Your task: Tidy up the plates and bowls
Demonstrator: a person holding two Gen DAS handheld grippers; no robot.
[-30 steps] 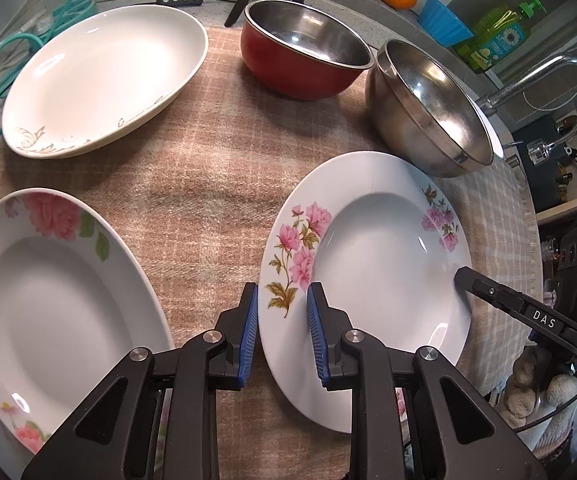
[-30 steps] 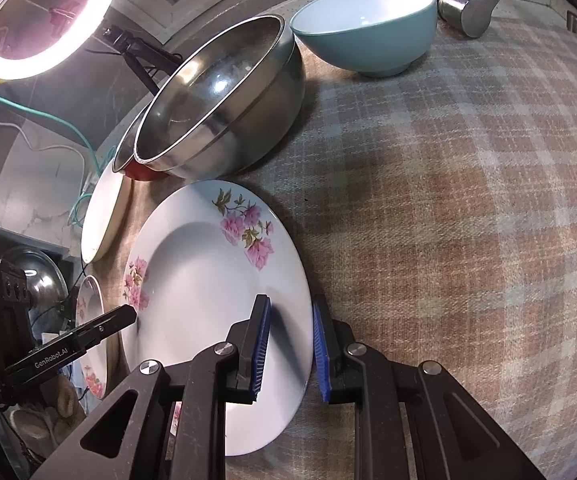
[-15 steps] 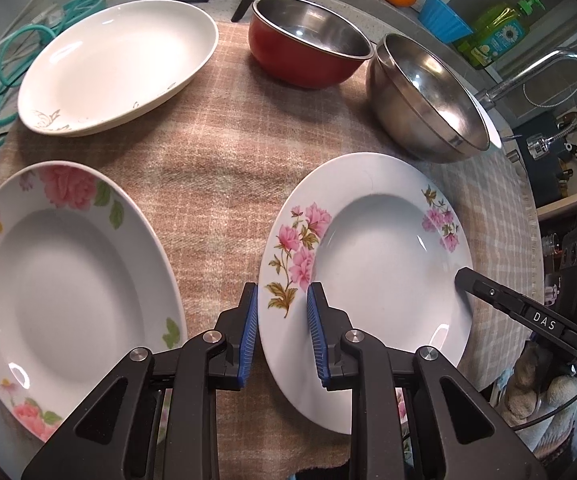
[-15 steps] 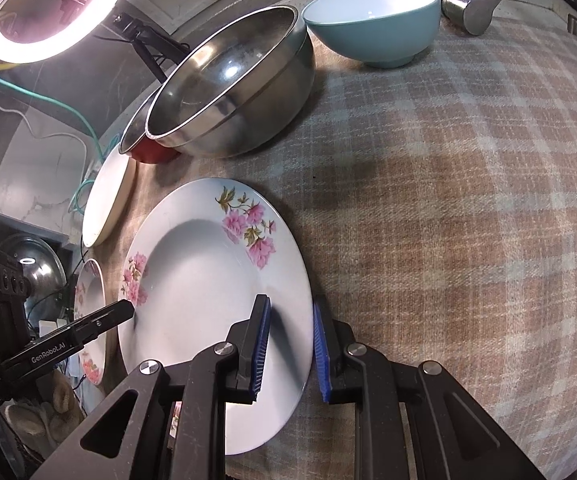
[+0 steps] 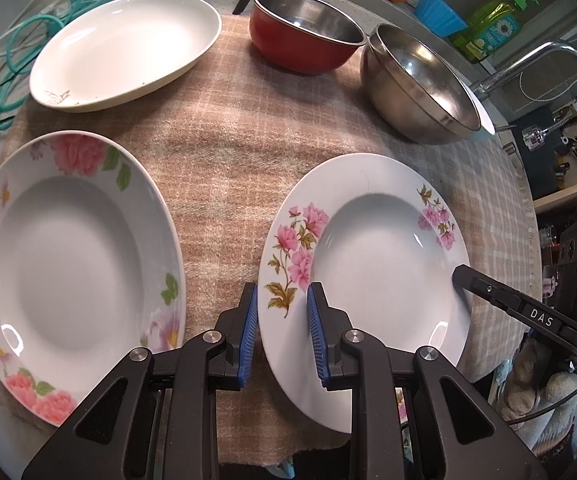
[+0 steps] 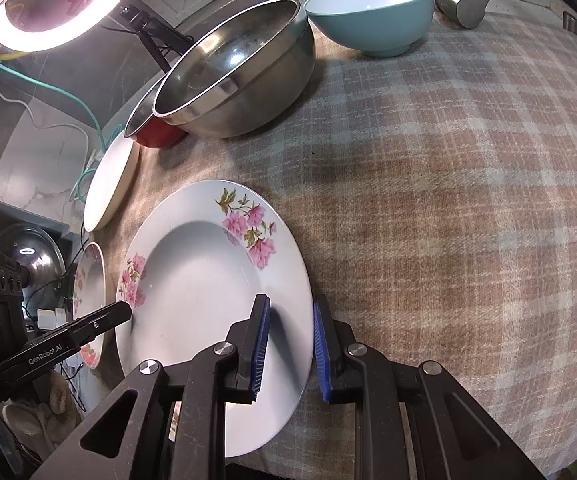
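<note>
In the left wrist view, the left gripper (image 5: 280,320) straddles the near-left rim of the pink-flowered plate (image 5: 368,256), one blue pad outside the rim and one over it. A narrow gap shows at each pad, so I cannot tell if the rim is really pinched. The plate lies on the checked cloth (image 5: 228,152), well apart from the second flowered plate (image 5: 68,260) at the left. Behind stand the plain white oval dish (image 5: 128,48), the red bowl (image 5: 304,36) and the steel bowl (image 5: 420,84). The right gripper enters at the far rim of the same plate.

My judgement: the step in hand is taking this plate with both grippers, probably to stack it on the second flowered plate. The next move calls for a firm closing on both sides and an even lift.

In the right wrist view, the right gripper (image 6: 288,344) sits over the opposite rim, the inner pad above the plate's (image 6: 208,292) well and the outer pad just beside the edge; full contact is also not clear. The teal bowl (image 6: 372,12) stands behind the steel bowl (image 6: 240,76).

The red bowl here is mostly hidden by the steel bowl, the second flowered plate is cut to a thin sliver, and the plate's near edge disappears under the gripper bodies.
</note>
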